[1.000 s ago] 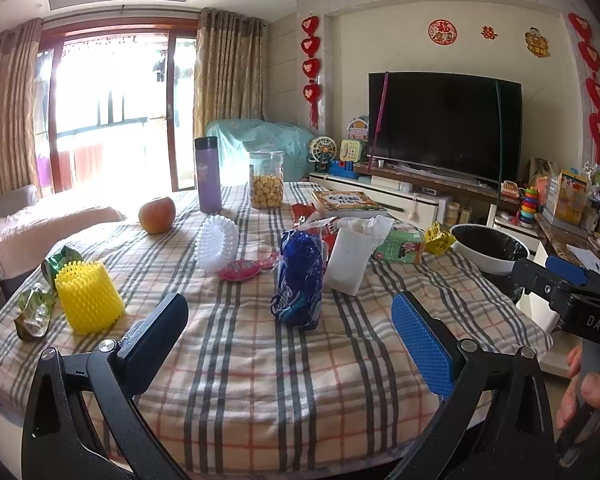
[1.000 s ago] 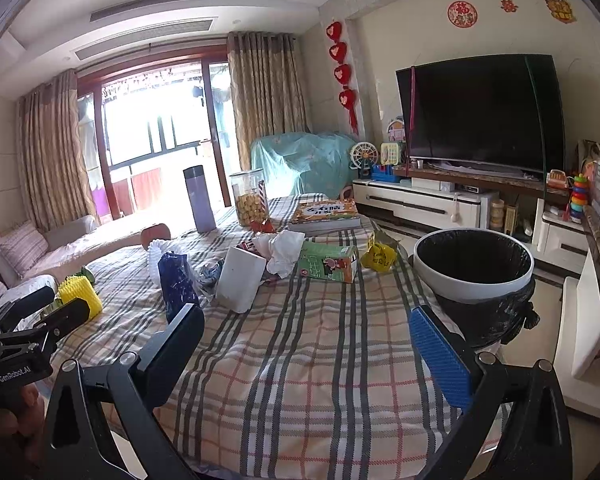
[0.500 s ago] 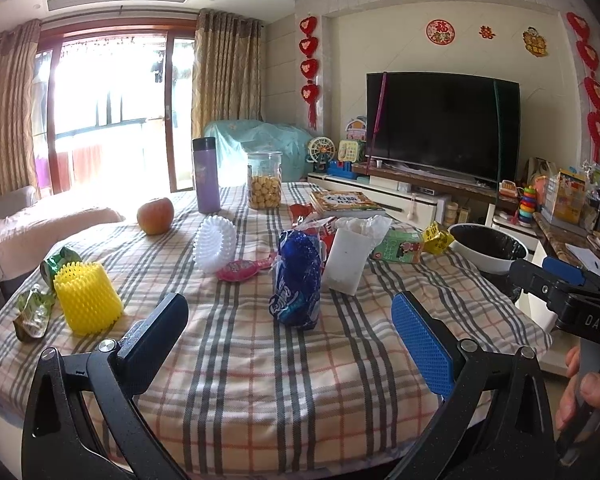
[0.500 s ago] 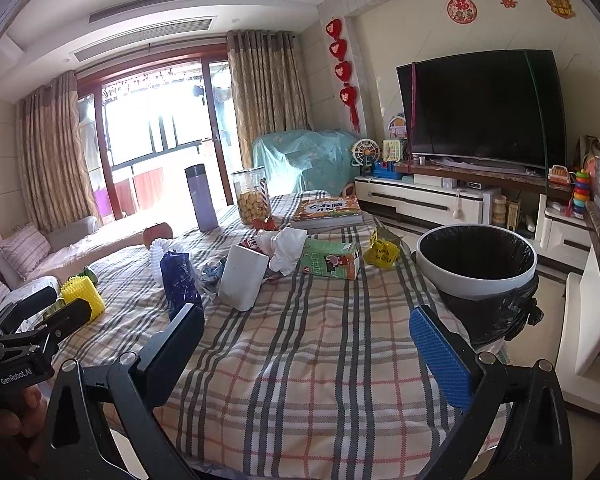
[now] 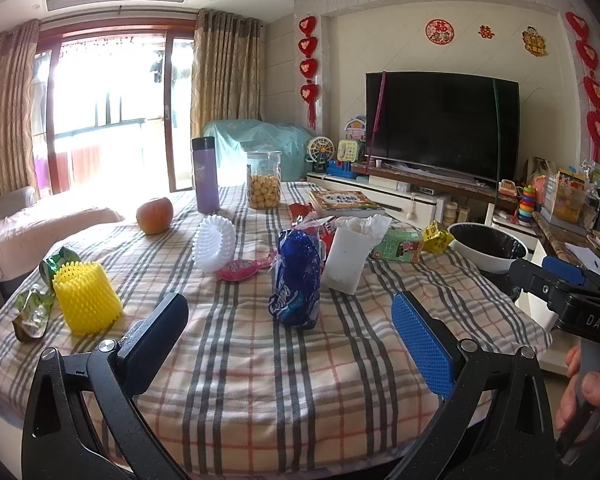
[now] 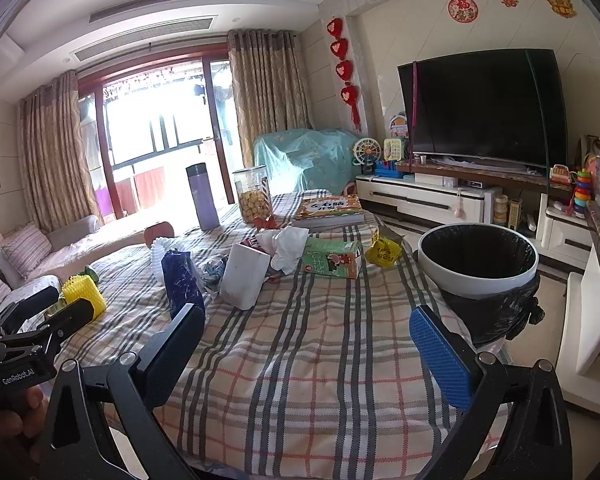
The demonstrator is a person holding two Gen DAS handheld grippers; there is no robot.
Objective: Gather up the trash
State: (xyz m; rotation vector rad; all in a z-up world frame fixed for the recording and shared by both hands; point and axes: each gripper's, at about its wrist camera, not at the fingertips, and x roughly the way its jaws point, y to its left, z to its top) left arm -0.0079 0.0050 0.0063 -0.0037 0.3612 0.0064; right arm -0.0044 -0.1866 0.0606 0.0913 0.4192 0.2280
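Ahead of the left gripper's (image 5: 290,344) spread jaws a snack bag (image 5: 296,278) stands on the table (image 5: 260,380), a cup (image 5: 348,258) just right of it. Far left sits a foam net (image 5: 86,298). Right of the right gripper's (image 6: 306,352) jaws stands the bin (image 6: 478,258), beside the table.

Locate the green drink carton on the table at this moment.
In the right wrist view the green drink carton lies on its side right of centre on the checked tablecloth, between the white cup stuffed with tissue and the yellow wrapper near the bin.
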